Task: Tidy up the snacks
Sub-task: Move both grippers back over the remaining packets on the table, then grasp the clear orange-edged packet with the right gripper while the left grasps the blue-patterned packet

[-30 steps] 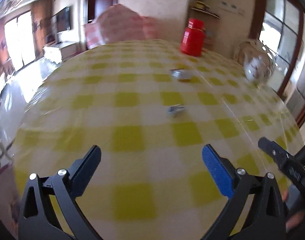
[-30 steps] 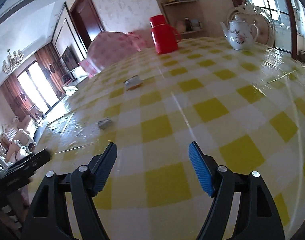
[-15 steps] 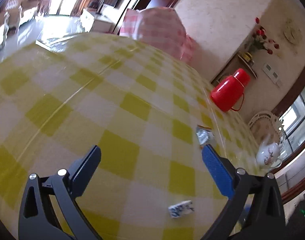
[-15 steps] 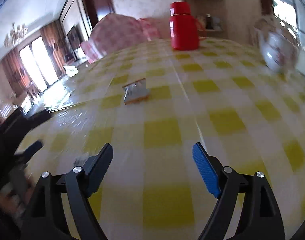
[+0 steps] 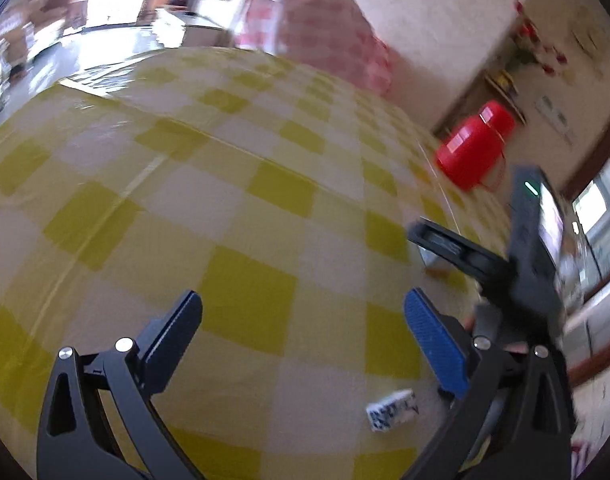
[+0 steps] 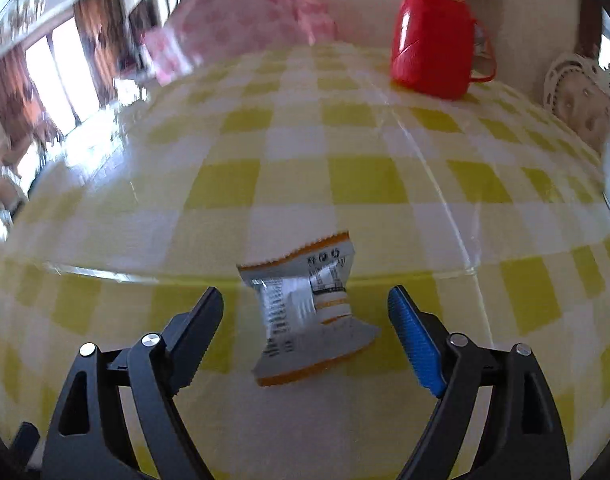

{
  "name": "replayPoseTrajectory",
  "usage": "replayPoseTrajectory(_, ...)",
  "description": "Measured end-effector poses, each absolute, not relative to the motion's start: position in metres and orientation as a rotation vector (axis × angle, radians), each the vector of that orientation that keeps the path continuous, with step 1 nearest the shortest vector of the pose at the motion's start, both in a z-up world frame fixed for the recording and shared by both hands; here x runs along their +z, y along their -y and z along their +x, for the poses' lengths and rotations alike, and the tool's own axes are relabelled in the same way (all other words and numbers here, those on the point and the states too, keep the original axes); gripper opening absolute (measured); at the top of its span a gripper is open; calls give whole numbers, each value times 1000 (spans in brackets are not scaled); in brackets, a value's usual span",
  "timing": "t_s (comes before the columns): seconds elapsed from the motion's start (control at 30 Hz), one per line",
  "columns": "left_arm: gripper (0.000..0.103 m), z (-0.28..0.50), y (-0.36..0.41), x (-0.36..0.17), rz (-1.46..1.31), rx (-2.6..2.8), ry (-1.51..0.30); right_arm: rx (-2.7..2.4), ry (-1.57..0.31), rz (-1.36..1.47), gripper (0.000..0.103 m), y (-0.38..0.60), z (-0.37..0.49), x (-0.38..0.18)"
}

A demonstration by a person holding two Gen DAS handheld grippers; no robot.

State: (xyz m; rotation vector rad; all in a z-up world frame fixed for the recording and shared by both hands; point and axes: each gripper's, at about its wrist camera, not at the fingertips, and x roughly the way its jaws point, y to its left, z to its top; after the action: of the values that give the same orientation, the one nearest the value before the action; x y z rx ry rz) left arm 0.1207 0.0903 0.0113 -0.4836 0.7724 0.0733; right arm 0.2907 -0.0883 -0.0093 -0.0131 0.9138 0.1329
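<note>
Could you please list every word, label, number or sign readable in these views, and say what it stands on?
None can be quoted.
Silver and orange foil snack packet: rows of fine print and round symbols, too blurred to read.
Small white sweet with blue pattern: markings, not legible.
Red plastic thermos jug: thin gold band, no readable text.
Wall panels behind: blurred.

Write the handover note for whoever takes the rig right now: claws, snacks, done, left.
Left claw: open, empty, above the checked table; small blue-and-white snack lies by its right finger.
Right claw: open, empty, straddling the silver-and-orange snack packet, not gripping.
Red flask stands at the far edge.
Done: nothing gathered.
Left: probably close on the packet, then collect the small snack.
</note>
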Motion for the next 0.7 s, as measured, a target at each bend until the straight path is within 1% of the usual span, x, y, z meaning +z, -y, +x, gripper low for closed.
replayPoseTrajectory(0.03, 101, 125, -83, 11, -441, 35, -801, 133, -899, -29, 52, 88, 285, -7)
replayPoseTrajectory(0.13, 101, 133, -59, 7, -282, -58, -880, 116, -866, -50, 48, 100, 252, -2)
replayPoseTrajectory(0.27, 101, 132, -42, 7, -192, -170, -929, 81, -795, 13, 48, 142, 176, 14)
replayPoseTrajectory(0.5, 101, 115, -19, 4, -71, -151, -919, 99, -723, 148, 49, 199, 60, 24)
replayPoseTrajectory(0.63, 101, 113, -2, -4, 18, -111, -938, 115, -732, 178, 49, 204, 28, 16)
replayPoseTrajectory(0.7, 101, 113, -4, -4, 16, -88, -939, 130, -736, 194, 49, 202, 21, 16)
